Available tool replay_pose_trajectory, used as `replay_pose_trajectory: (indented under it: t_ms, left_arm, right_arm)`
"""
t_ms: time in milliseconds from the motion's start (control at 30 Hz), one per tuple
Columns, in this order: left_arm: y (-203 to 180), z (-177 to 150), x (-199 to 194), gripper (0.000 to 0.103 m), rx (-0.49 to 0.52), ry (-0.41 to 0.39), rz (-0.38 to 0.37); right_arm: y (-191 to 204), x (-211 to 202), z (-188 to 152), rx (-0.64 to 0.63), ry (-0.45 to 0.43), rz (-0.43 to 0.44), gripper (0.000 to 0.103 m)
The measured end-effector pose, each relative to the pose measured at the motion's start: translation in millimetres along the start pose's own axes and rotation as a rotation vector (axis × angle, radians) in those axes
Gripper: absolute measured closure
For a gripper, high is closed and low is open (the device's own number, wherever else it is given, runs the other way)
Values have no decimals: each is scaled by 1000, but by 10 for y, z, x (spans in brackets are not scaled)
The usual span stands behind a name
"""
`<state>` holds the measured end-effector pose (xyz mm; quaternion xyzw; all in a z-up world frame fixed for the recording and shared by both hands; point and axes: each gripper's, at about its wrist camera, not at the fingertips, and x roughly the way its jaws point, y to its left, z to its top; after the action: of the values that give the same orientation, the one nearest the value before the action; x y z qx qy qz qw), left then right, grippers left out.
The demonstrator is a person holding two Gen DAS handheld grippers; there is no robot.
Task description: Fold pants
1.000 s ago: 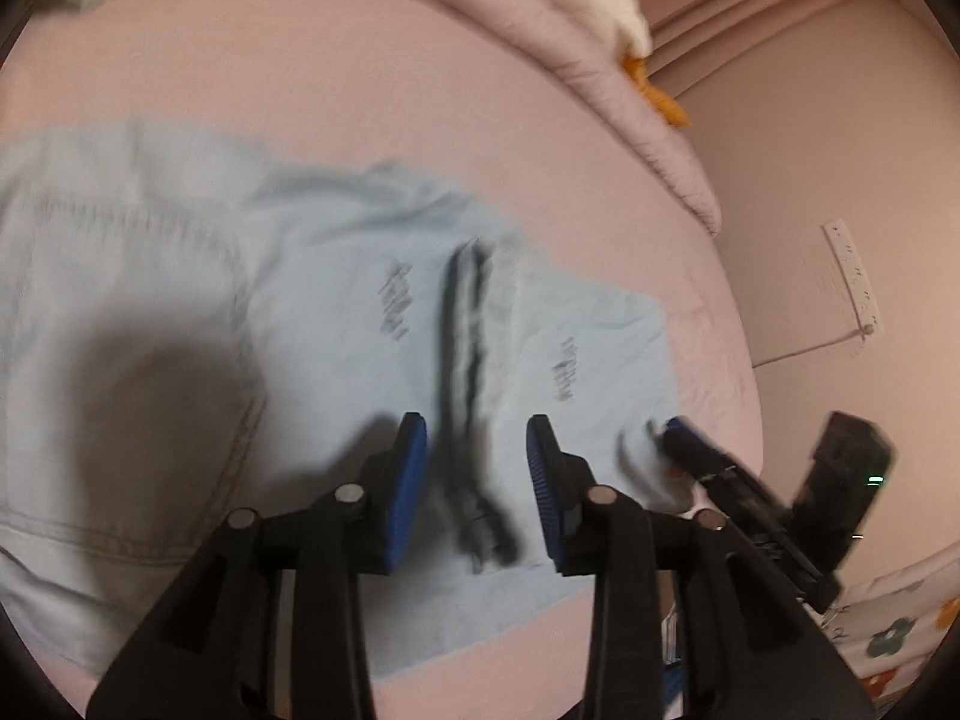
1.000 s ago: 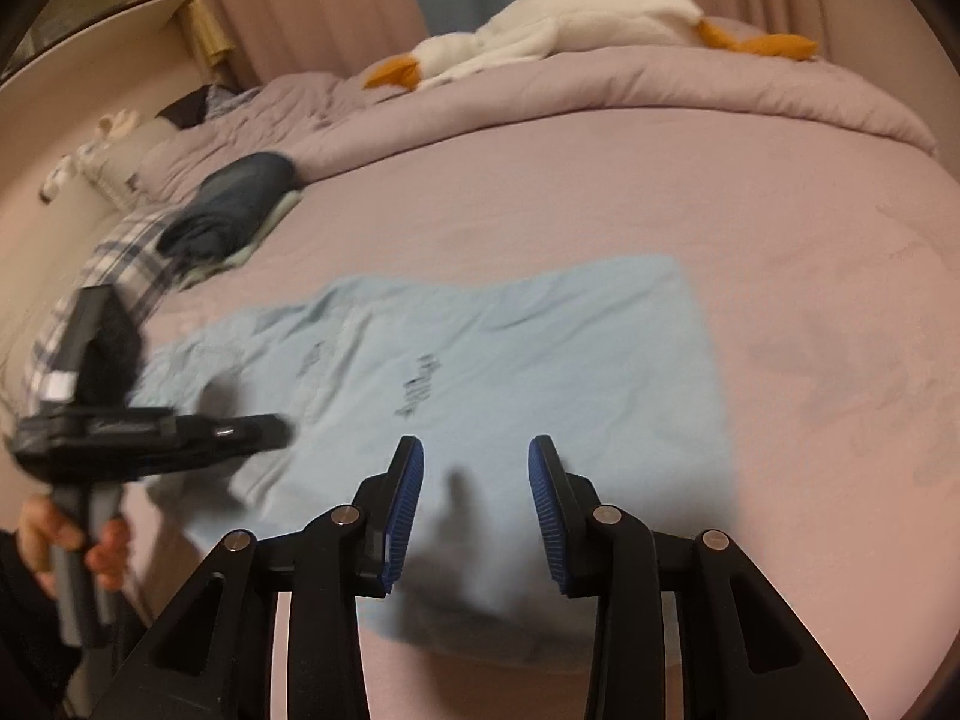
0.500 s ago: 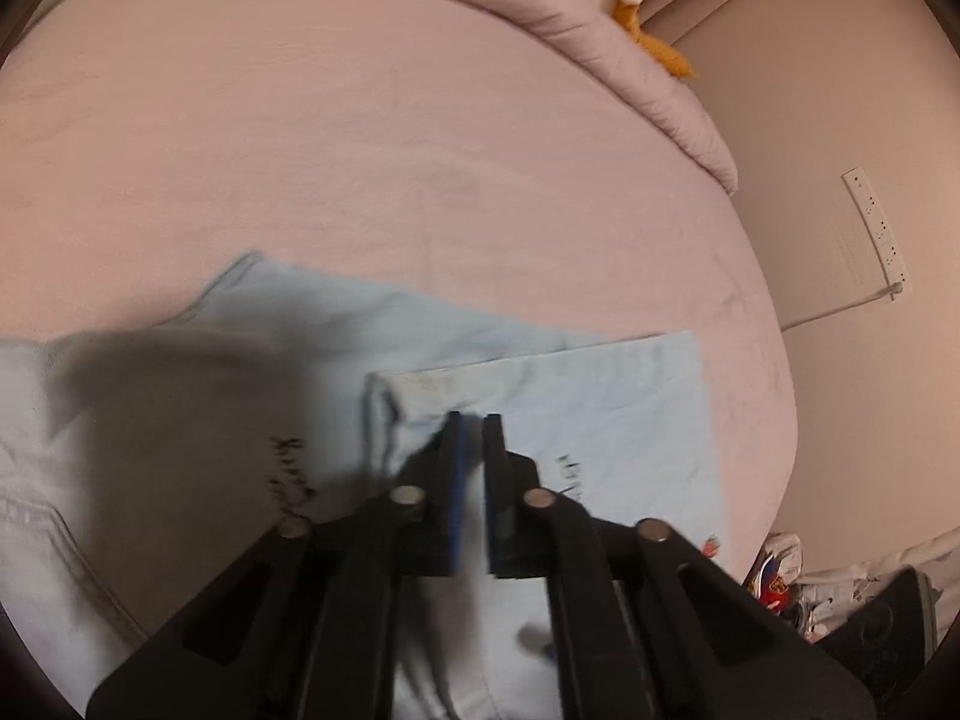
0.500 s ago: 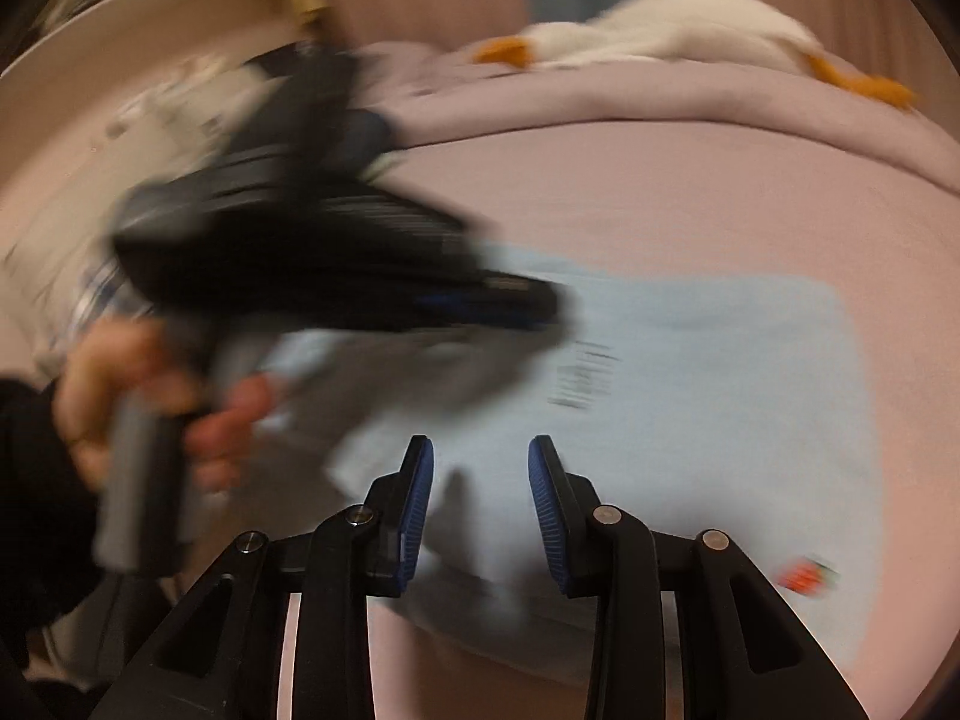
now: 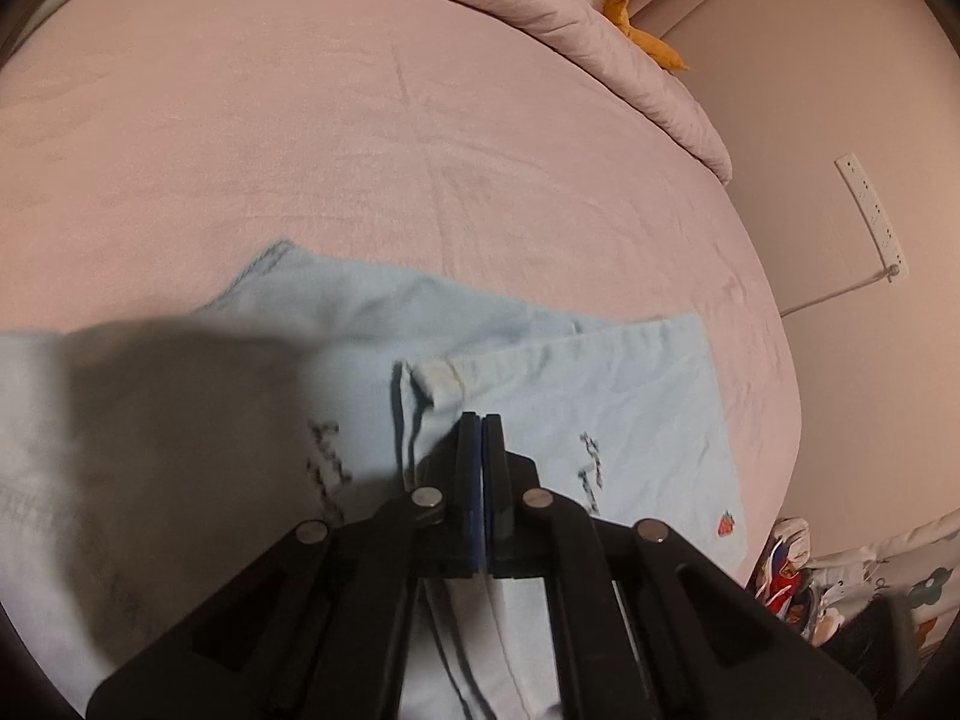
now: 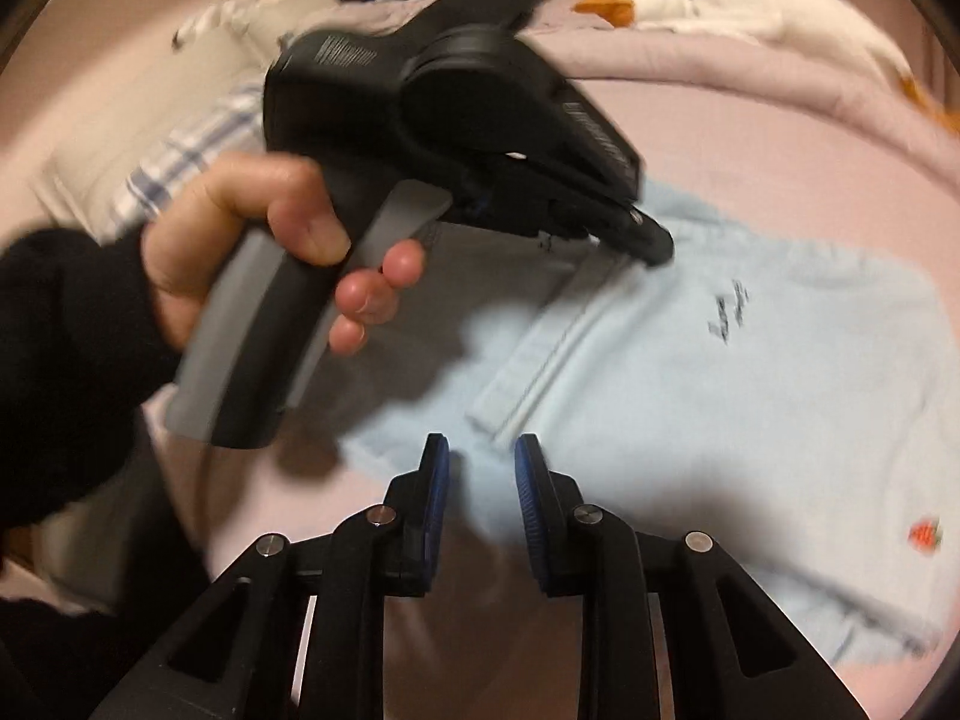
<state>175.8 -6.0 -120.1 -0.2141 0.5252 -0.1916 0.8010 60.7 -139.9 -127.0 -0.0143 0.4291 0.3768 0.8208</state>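
Since a second ago my left gripper (image 5: 482, 420) has gone from jaws spread over the flat cloth to jaws pressed together on a raised fold of the pale blue pants (image 5: 600, 408), and my right gripper (image 6: 480, 450) has narrowed and drifted in toward the near edge of the same garment.

From my left wrist, the pinched fabric rises between the blue pads at about 6 o'clock, with a hemmed corner of the leg poking up just past the tips toward 12. Pants spread from 9 o'clock across to 4 o'clock on the pink bed sheet (image 5: 420, 150); a small red strawberry patch (image 5: 726, 522) sits near the 4 o'clock corner. A rumpled pink duvet (image 5: 570, 6) runs along the far side at 1 o'clock, with a white plush toy's orange foot (image 5: 648, 48) hanging over it. A white power strip (image 5: 870, 210) hangs on the wall at 3 o'clock.

From my right wrist, my jaws are partway apart and closing — the edge of the pants lies under the gap, and the pads are not pressing on it. At 10 o'clock my left hand (image 6: 252, 228), in a black sleeve (image 6: 66, 372), squeezes the grey trigger handle of the left gripper, whose tip meets the cloth near 1 o'clock.
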Motion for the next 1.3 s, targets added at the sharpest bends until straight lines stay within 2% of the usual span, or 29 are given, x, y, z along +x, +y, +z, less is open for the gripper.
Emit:
replay_pose_trajectory:
  t_ms: [100,200,267,333,367,433,533,633,700,800,867,1000,1067,1167,1300]
  left_arm:
    - [-142,-92,-122,101,60,-24,-14]
    - [-308,-212,-148,101,119,-36,-37]
    - [-345,-337,-88,101,140,-16,-25]
    - [-310,-484,21,101,141,30,-6]
    - [-280,-548,48,102,138,46,6]
    - [-216,-687,2,102,126,38,-22]
    - [-176,-855,-105,102,113,37,-41]
    - [-180,-1030,-186,102,103,61,-68]
    - [-207,-1104,-154,102,119,68,-49]
    - [-172,-1113,-142,102,95,51,-57]
    - [-119,-1118,-137,102,61,54,-74]
    - [-81,-1173,-176,102,67,45,-81]
    - [-98,-1135,-150,102,57,45,-86]
    - [-145,-1109,-146,102,55,42,-88]
    - [-89,-1137,-195,101,55,41,-95]
  right_arm:
    - [-109,-337,9,44,-95,-10,76]
    - [-367,-624,76,89,-168,-121,76]
    - [-597,-719,68,147,-175,-223,76]
    - [-796,-756,19,182,-170,-280,76]
    - [-897,-736,-31,197,-143,-316,76]
    - [-976,-656,-121,211,-90,-360,76]
    - [-1024,-664,-303,214,-55,-356,76]
    - [-995,-722,-288,217,-41,-356,76]
    - [-997,-763,-249,238,-52,-315,76]
    - [-926,-717,-70,216,-75,-326,76]
    - [-990,-672,112,212,-95,-346,76]
    - [-1193,-516,413,246,-123,-357,76]
    - [-1314,-375,487,264,-90,-388,76]
    - [-1517,-52,502,312,27,-402,76]
    - [-1443,-101,495,318,1,-412,74]
